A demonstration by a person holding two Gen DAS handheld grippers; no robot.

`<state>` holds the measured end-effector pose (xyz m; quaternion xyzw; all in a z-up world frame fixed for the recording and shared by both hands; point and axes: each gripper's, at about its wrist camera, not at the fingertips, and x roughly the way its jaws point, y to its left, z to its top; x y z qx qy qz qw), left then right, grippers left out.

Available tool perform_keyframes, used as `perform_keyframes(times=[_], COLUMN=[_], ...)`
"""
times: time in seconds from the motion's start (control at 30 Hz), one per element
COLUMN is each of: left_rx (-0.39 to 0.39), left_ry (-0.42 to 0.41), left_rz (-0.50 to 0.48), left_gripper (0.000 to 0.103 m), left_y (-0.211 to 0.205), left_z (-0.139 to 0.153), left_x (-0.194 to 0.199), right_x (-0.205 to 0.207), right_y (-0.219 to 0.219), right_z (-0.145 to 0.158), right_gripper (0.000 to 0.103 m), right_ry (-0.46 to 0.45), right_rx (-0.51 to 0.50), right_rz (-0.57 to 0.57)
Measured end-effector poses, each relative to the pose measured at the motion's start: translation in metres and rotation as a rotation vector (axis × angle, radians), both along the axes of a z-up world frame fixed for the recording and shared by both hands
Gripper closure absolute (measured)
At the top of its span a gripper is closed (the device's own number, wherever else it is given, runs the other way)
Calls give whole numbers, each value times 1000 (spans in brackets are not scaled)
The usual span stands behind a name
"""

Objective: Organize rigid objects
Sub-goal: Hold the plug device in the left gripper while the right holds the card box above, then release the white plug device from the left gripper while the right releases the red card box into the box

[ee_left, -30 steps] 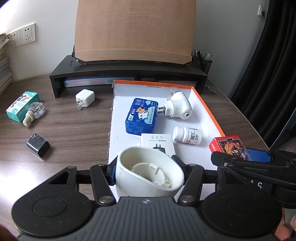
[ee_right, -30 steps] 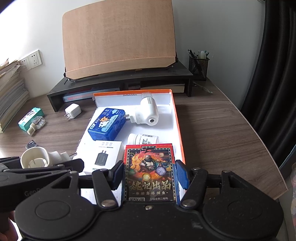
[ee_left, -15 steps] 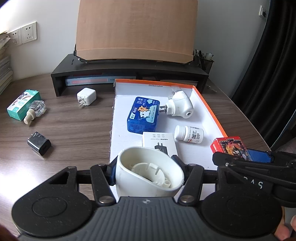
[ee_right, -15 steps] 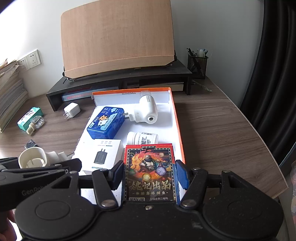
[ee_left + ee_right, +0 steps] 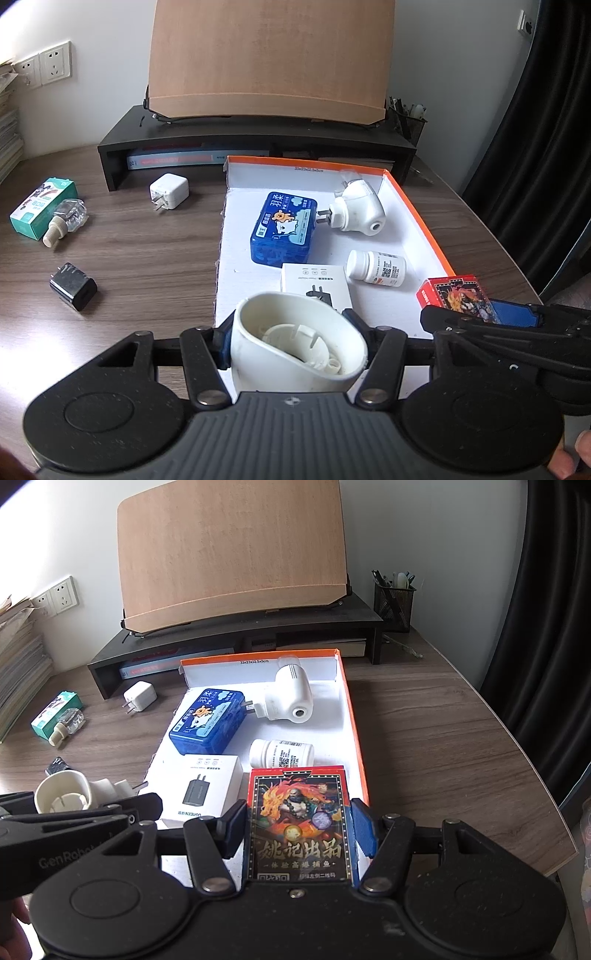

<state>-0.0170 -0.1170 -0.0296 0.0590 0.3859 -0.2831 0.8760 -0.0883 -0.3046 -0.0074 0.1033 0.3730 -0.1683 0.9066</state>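
My left gripper (image 5: 291, 334) is shut on a white cup-shaped plug-in holder (image 5: 295, 350), held over the near left corner of the orange-rimmed white tray (image 5: 413, 221). From the right wrist view, the same holder (image 5: 62, 794) shows at lower left. My right gripper (image 5: 299, 823) is shut on a red card box (image 5: 299, 812) above the tray's near right corner (image 5: 364, 782). A blue tin (image 5: 284, 232), a white plug-in device (image 5: 358, 214), a white pill bottle (image 5: 376, 267) and a white charger box (image 5: 314, 284) lie in the tray.
On the wooden table left of the tray lie a white charger (image 5: 169, 190), a black charger (image 5: 74, 291), a green box (image 5: 42, 206) and a clear bottle (image 5: 66, 221). A black riser (image 5: 258, 136) with a wooden board stands behind. A pen holder (image 5: 393, 605) sits at back right.
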Motion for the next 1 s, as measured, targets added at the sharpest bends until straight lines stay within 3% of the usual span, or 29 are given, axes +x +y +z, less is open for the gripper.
perform_keyframes(times=[1.0], left_rx=[6], left_ry=[11], left_rz=[-5], left_gripper=[46], left_y=[-2], left_z=[-4], left_x=[2], right_x=[6], right_y=[-2], right_z=[-5], right_gripper=[31], right_ry=[23], right_rx=[8], right_rz=[10])
